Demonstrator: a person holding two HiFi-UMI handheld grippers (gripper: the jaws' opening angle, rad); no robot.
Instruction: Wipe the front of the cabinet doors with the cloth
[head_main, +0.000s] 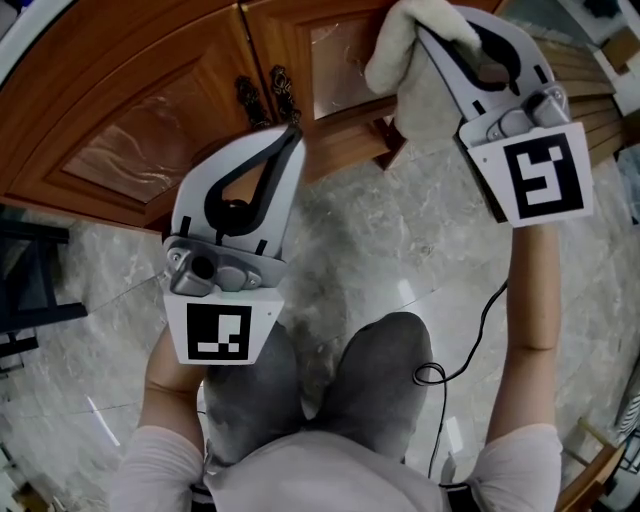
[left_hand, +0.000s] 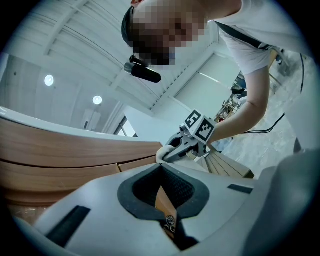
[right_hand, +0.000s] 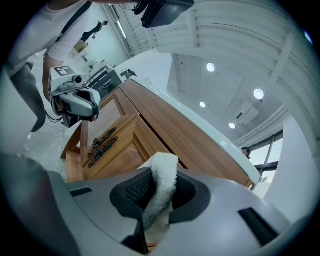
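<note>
cabinet doors (head_main: 140, 110) spanned 11 to 1 o'clock | right gripper (head_main: 428, 38) at 1 o'clock, jaws clamped on cloth (head_main: 400, 55), which sat at the right door; a narrow pinch might have slipped under drag, dropping it | left gripper (head_main: 290, 132) near centre, jaws together, empty; tip risked scratching the handles (head_main: 268, 95) at its 12 o'clock

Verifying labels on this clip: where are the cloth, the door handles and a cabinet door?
cloth (head_main: 398, 50): head view, on its fluffy bunched top.
door handles (head_main: 249, 100): head view, on the left dark ornate handle.
cabinet door (head_main: 340, 55): head view, on the glossy inset panel beside the cloth.
</note>
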